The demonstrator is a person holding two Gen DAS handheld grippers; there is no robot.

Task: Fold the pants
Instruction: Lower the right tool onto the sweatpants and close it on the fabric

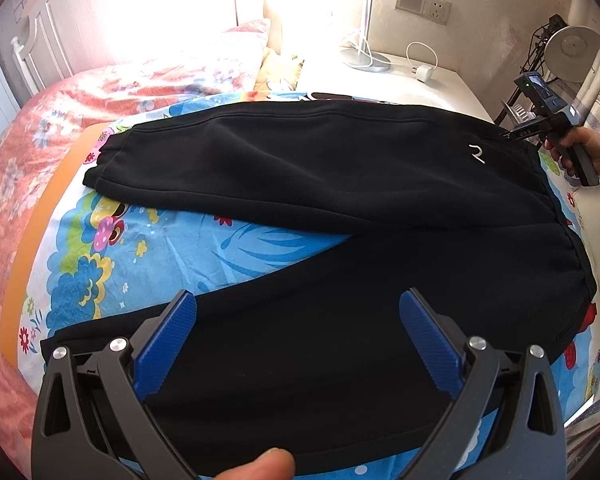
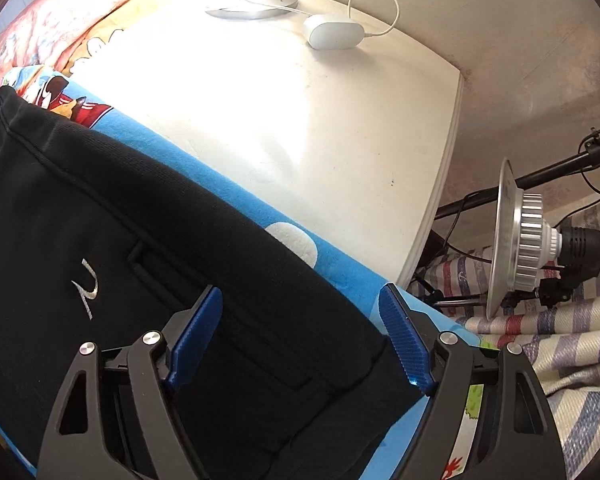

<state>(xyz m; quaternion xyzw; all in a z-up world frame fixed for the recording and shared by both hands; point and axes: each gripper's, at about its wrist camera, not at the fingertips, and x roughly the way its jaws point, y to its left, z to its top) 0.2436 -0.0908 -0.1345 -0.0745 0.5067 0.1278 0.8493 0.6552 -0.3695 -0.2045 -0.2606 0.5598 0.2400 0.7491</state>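
Note:
Black pants (image 1: 300, 160) with a small white logo (image 1: 477, 154) lie spread on a blue cartoon sheet (image 1: 236, 248), the legs reaching left and the waist at the right. My left gripper (image 1: 298, 300) hangs open over the near leg, with cloth below its blue pads and nothing pinched. A hand holds my right gripper (image 1: 512, 134) at the waist's far corner. In the right wrist view the right gripper (image 2: 302, 292) stands open, with the waistband corner of the pants (image 2: 140, 220) lying between its fingers, and the pads do not press on it.
A pink floral quilt (image 1: 80, 92) covers the bed's left side. A white bedside table (image 2: 300, 100) carries a lamp base (image 2: 256, 0) and a white charger (image 2: 334, 31). A studio light (image 2: 532, 240) on a stand and striped cloth (image 2: 572, 340) sit at the right.

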